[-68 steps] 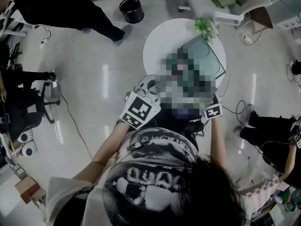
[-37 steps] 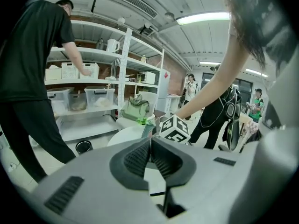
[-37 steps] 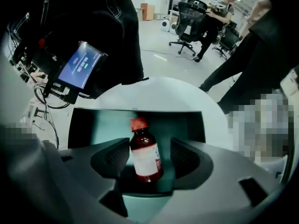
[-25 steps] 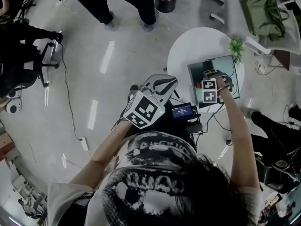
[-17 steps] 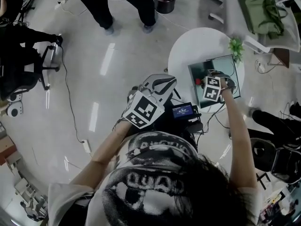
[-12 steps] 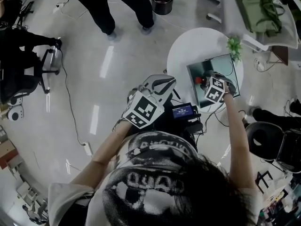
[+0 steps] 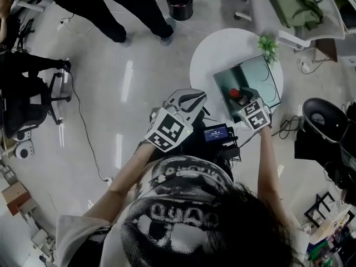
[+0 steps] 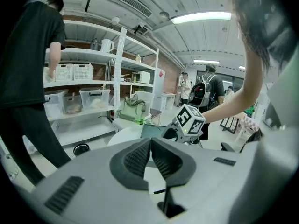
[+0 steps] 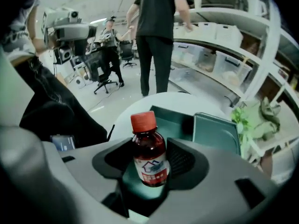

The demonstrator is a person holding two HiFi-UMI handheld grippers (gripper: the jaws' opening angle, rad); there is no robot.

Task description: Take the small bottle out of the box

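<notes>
A small brown bottle (image 9: 149,157) with a red cap and a white label stands upright between the pads of my right gripper (image 9: 150,164), which is shut on it. In the head view the bottle's red cap (image 7: 236,93) shows just beyond the right gripper (image 7: 240,98), above the near part of the open dark green box (image 7: 261,82) on the round white table (image 7: 211,60). The box (image 9: 175,120) and its raised lid (image 9: 216,132) lie behind the bottle. My left gripper (image 8: 151,157) is held near my body, its jaws shut with nothing in them.
A small green plant (image 7: 268,46) stands at the table's far edge, beside the box. A black bucket (image 7: 179,3) sits on the floor beyond, near a standing person (image 7: 111,10). A black chair (image 7: 320,115) is to the right. White shelves (image 8: 93,78) hold bins.
My right gripper has rolled and lifted with the bottle in it, drawing back toward the box's near edge. The left gripper has stayed about where it was.
</notes>
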